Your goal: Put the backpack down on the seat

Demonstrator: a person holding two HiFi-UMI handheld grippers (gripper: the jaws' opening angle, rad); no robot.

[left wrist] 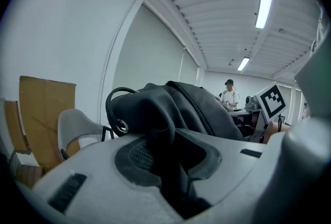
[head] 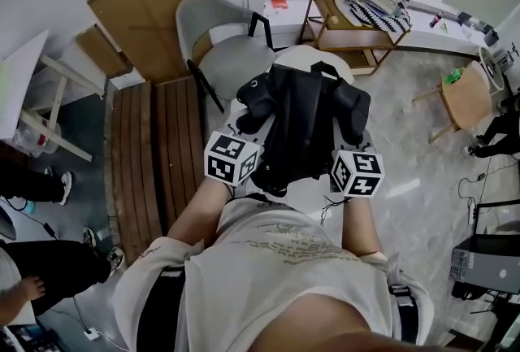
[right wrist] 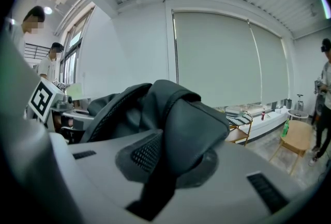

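Observation:
A black backpack (head: pixel 305 127) hangs between my two grippers in the head view, held up in front of the person's chest. My left gripper (head: pixel 248 116) is shut on a padded strap at the backpack's left side (left wrist: pixel 155 114). My right gripper (head: pixel 355 129) is shut on the padded strap at the right side (right wrist: pixel 181 119). In each gripper view the strap fills the gap between the grey pads. A round white seat (head: pixel 302 56) shows just past the top of the backpack, partly hidden by it. A grey shell chair (head: pixel 223 45) stands to its left.
A cardboard sheet (head: pixel 154 17) leans on the wall behind the grey chair. A slatted wooden platform (head: pixel 154 155) lies on the floor at the left. A wooden shelf table (head: pixel 349 33) stands at the back. A small wooden stool (head: pixel 467 98) is at the right. People's legs (head: pixel 41 180) are at the far left.

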